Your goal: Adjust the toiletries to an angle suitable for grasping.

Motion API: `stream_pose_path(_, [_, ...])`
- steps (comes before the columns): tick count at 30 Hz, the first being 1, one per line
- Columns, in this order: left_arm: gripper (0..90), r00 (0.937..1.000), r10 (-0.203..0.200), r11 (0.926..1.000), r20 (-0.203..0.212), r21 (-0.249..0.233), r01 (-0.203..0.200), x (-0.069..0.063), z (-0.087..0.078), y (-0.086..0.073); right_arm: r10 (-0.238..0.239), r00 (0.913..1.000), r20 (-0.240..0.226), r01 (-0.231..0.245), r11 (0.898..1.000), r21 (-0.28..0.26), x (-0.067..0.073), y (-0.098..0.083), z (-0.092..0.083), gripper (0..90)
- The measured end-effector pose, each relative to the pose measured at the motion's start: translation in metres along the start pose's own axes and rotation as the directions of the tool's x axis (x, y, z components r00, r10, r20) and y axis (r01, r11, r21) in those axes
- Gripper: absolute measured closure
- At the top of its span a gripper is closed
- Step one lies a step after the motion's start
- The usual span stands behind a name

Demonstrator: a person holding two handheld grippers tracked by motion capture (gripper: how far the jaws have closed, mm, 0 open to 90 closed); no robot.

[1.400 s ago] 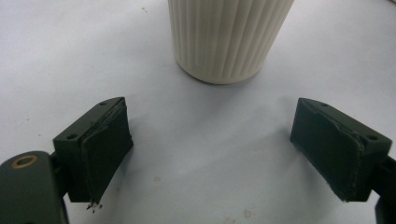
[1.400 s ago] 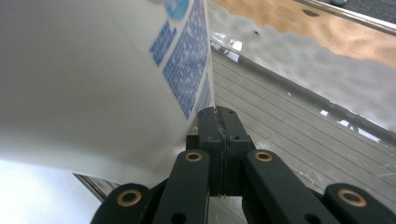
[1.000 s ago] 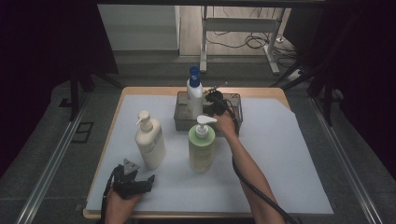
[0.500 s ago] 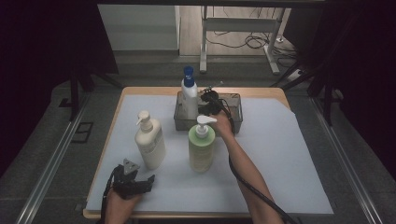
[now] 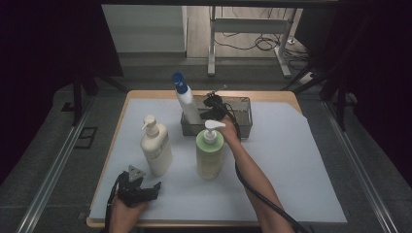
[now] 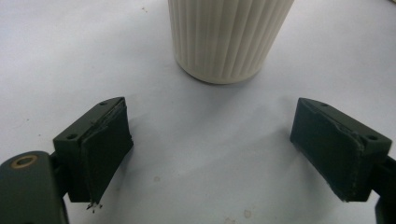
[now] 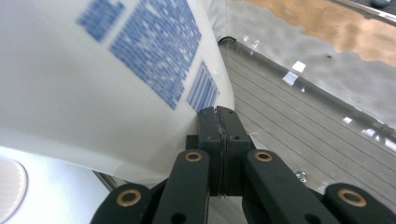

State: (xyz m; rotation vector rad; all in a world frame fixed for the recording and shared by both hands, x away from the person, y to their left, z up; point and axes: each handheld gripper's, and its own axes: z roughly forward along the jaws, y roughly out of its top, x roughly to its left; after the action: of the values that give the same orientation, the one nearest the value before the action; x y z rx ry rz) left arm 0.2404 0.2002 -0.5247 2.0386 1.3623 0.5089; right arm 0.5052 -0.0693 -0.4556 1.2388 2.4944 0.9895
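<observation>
A white bottle with a blue cap [image 5: 187, 104] stands in a grey tray [image 5: 244, 130] at the back of the table and leans to the left. My right gripper [image 5: 212, 104] is inside the tray just right of it. Seen from the right gripper view, the jaws of that gripper [image 7: 219, 117] are shut pad to pad with nothing between them, and their tips rest against the side of the bottle [image 7: 93, 84]. My left gripper [image 5: 147, 188] sits near the front edge and is open [image 6: 212, 149], facing the ribbed base of a cream pump bottle [image 6: 224, 37].
The cream pump bottle [image 5: 155, 148] and a green pump bottle [image 5: 210, 154] stand side by side in the middle of the white sheet [image 5: 296, 165]. My right forearm passes just right of the green bottle. Dark floor and metal rails surround the table.
The blue-capped bottle has tipped from upright to a lean toward the left, and my right gripper has shifted a little with it. The left gripper has stayed put.
</observation>
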Motion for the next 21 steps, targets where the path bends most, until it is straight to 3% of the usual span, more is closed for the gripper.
stream_pose_path(11, [11.8,1.0000,0.000,1.0000,0.000,0.000,0.000,0.0000,0.0000,0.0000,-0.015,0.9999,0.002,0.015,0.999,0.029,-0.0014,-0.0021,0.0029,89.5])
stream_pose_path(21, [11.8,1.0000,0.000,1.0000,0.000,0.000,0.000,0.0000,0.0000,0.0001,0.009,1.0000,-0.005,-0.008,0.999,0.032,-0.0003,-0.0036,0.0051,89.6])
